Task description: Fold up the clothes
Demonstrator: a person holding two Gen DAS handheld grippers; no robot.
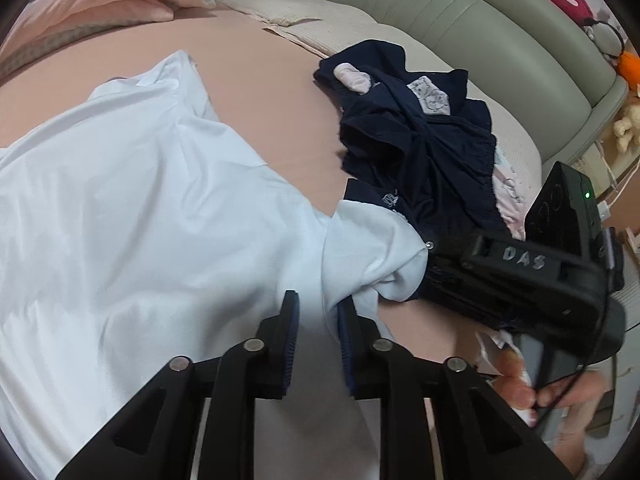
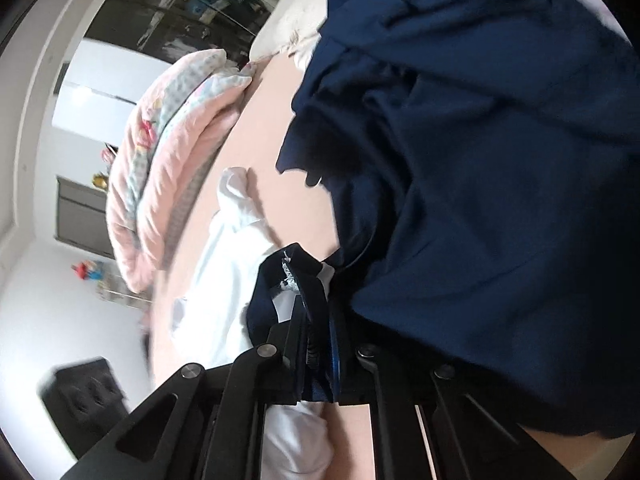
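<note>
Evidently to fold it, the right claw [image 2: 316,316] pinches the navy-trimmed sleeve of the white shirt [image 1: 132,216] spread on the bed [image 1: 260,92], while the left claw [image 1: 318,316] gapes above it.

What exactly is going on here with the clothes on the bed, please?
A person is folding laundry with a gripper in each hand. The right gripper is shut on the navy-trimmed sleeve edge of the white shirt, which lies spread on the pink sheet. The left gripper stands open over the shirt. A crumpled navy garment waits beside it.
</note>
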